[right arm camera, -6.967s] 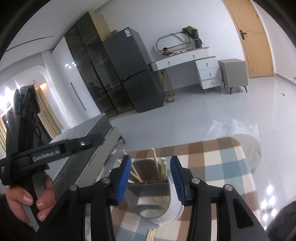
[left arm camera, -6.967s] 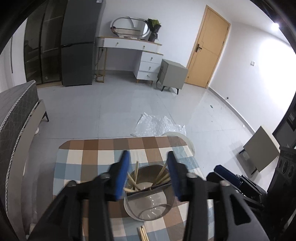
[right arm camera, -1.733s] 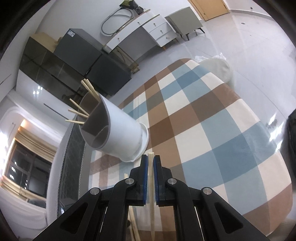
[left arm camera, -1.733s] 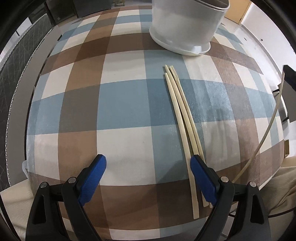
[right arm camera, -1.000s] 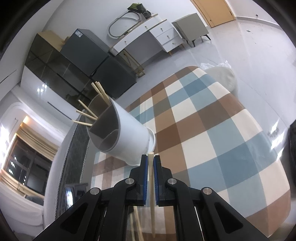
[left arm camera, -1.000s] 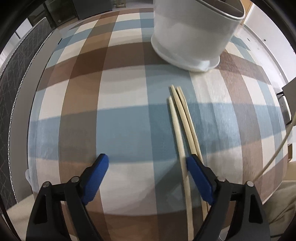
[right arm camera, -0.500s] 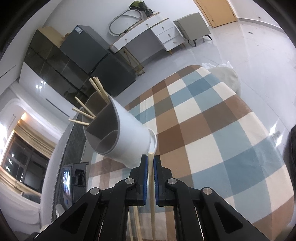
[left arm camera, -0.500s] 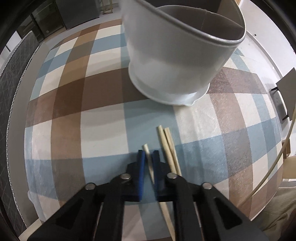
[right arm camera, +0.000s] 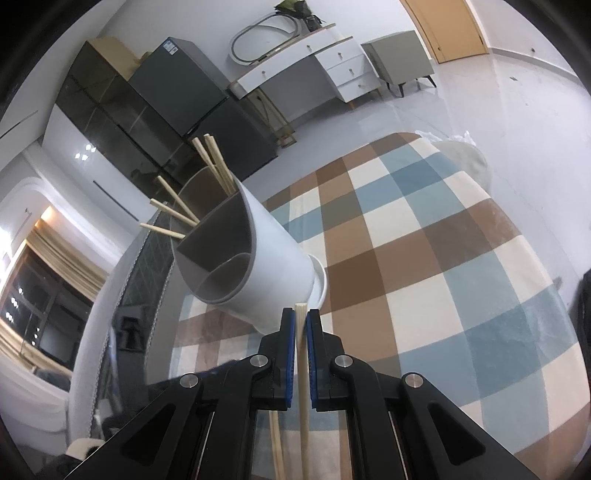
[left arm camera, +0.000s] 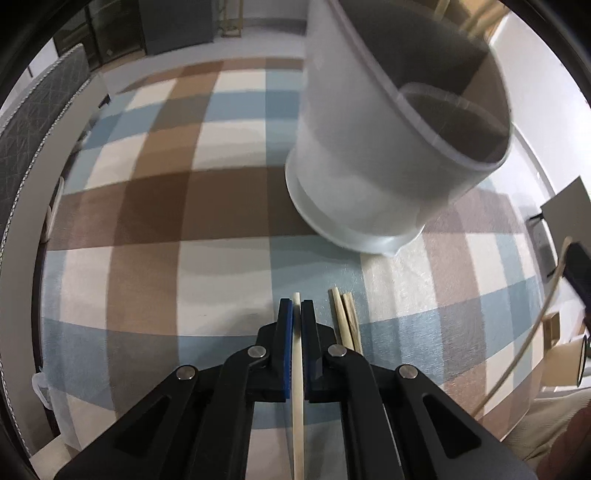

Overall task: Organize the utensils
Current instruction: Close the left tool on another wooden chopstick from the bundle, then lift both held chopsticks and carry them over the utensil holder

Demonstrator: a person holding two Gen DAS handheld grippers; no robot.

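My left gripper [left arm camera: 296, 308] is clamped tight on a pale chopstick [left arm camera: 297, 402] that runs back between the blue pads, its tip poking just past them. Just to the right of it two loose chopsticks [left arm camera: 346, 325] lie side by side on the checked tablecloth [left arm camera: 155, 206]. My right gripper [right arm camera: 301, 315] is pinched on another chopstick [right arm camera: 303, 398], whose squared end shows just above the pads. Beyond both pairs of fingers, close in front, stands the white utensil holder [right arm camera: 266, 280], its grey inside split into compartments; it fills the way ahead in both views. Several chopsticks [right arm camera: 207, 177] already lean out of its far compartment. Farther off, past the table edge, are a dark fridge [right arm camera: 199, 96], a white dresser [right arm camera: 317, 62] and a wooden door [right arm camera: 447, 26].
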